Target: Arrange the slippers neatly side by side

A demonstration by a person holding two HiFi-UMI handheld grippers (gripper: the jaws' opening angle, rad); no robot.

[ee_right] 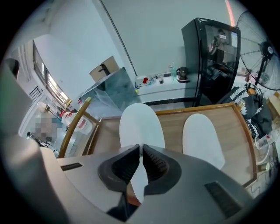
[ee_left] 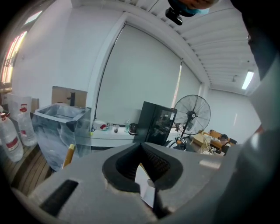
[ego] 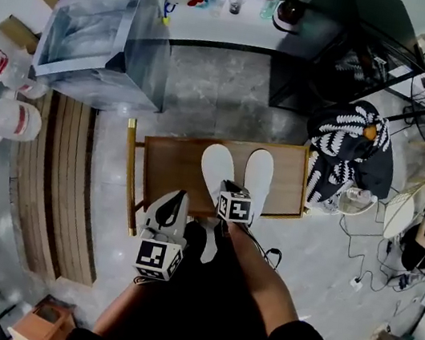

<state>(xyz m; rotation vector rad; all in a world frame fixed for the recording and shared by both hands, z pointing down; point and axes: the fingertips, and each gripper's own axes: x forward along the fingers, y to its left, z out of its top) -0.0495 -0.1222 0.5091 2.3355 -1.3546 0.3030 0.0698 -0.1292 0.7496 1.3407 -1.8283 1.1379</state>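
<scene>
Left gripper [ego: 181, 198]: clenched, jaws tip to tip, nothing pinched that I can see. The white showing through the gap behind the tips looks like something beyond it, not a load. It hangs off the near edge of the table [ego: 168, 167], aimed out at the room, not at the work. I read that as parked, out of the way of the pair.

Left slipper [ego: 214, 167]: flat on the wood, toe away from me, heel on my side. Right gripper [ego: 226, 185] is closed on its heel edge, and the right gripper view shows the thin white rim sandwiched between the pads. The heel makes sense: it's a thin lip to bite, and from there I can slide or swing the whole sole without lifting it.

Right slipper [ego: 259, 175]: lying free, flat, toe away, just beside the held one. There's a strip of bare wood between them, no contact. It's my reference line.

Judgement: the two look parallel and roughly level at the toes. The heels are hidden under my gripper in the head view, so I can't confirm there. If they line up, next is a straight release with no twist, or the rim drags the slipper off line.
</scene>
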